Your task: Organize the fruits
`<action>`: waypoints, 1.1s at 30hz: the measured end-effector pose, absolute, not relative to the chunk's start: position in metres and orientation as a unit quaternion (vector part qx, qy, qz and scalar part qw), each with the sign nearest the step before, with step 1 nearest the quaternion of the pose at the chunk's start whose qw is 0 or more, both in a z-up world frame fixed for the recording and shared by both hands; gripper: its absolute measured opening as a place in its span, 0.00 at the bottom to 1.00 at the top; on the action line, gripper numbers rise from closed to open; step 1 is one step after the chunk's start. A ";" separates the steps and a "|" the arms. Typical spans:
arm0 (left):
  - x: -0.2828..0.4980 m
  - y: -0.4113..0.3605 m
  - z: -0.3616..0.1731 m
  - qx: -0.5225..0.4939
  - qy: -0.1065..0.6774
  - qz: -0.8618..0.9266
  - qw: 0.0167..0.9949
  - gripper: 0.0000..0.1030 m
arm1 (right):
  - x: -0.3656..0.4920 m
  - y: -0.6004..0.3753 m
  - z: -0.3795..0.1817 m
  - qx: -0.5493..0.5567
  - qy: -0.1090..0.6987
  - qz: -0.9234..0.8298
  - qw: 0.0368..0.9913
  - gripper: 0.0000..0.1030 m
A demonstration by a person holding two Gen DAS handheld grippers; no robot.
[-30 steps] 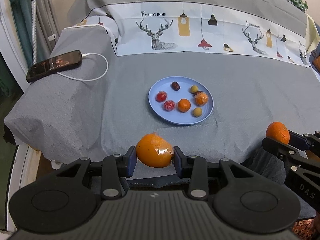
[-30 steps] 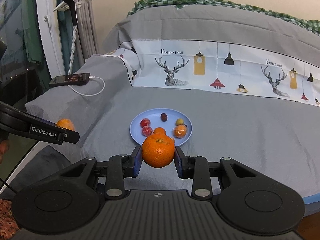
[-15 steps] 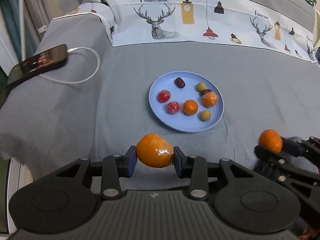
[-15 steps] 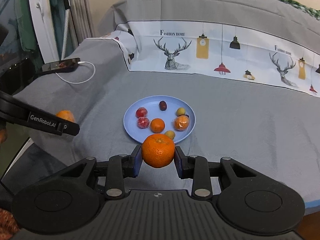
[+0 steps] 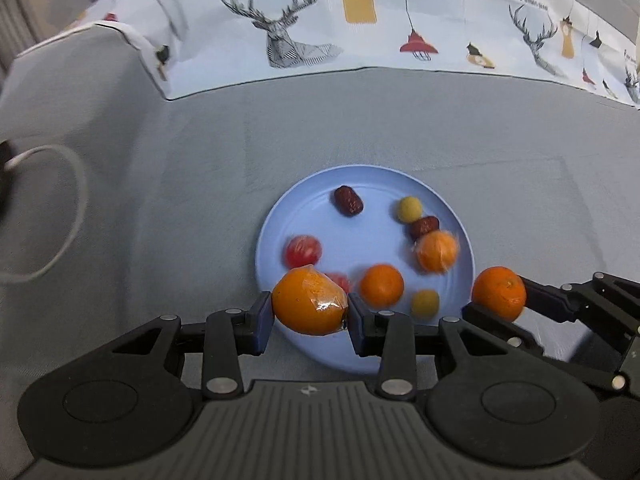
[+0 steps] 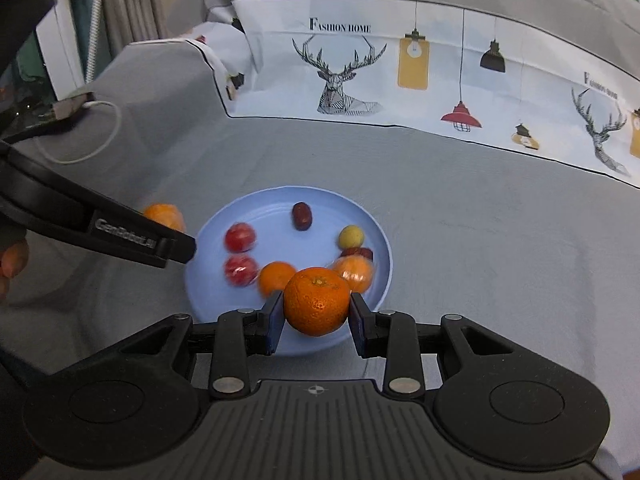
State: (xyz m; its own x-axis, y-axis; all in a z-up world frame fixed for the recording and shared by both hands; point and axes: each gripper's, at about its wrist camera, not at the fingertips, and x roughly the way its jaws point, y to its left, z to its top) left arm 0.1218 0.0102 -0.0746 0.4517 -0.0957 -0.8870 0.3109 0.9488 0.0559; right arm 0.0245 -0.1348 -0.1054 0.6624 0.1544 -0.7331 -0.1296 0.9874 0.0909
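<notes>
Left gripper (image 5: 308, 312) clamps a wrapped orange (image 5: 309, 300), right gripper (image 6: 316, 312) a mandarin (image 6: 317, 300) (both above the blue plate (image 5: 372, 184)). Each should lower into a bare patch before letting go, or fruit rolls.

Both my tongs are angled down right now. My left tongs (image 5: 309, 312) are clamped on a plastic-wrapped orange (image 5: 309, 305), blue pads tight on its sides. My right tongs (image 6: 316, 312) pinch a bare tangerine (image 6: 317, 301) the same way. A bit of my hand (image 6: 11, 264) shows at the edge.
</notes>
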 end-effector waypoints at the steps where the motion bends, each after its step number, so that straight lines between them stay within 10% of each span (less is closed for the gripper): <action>1: 0.130 0.007 -0.079 0.109 0.511 -0.122 0.844 0.41 | 0.030 -0.135 -0.109 0.013 0.405 0.079 0.911 0.34; 6: 0.162 -0.011 -0.102 0.135 0.501 -0.118 0.847 0.42 | 0.063 -0.132 -0.129 -0.004 0.415 0.092 0.905 0.34; 10: 0.177 -0.021 -0.110 0.155 0.488 -0.121 0.850 1.00 | 0.093 -0.130 -0.142 -0.009 0.434 0.100 0.895 0.45; 13: 0.175 -0.019 -0.103 0.156 0.477 -0.111 0.858 0.99 | 0.097 -0.131 -0.139 -0.010 0.431 0.075 0.899 0.84; 33: 0.022 0.038 -0.023 0.115 0.452 -0.040 0.884 1.00 | -0.052 -0.120 -0.073 0.017 0.396 0.032 0.918 0.96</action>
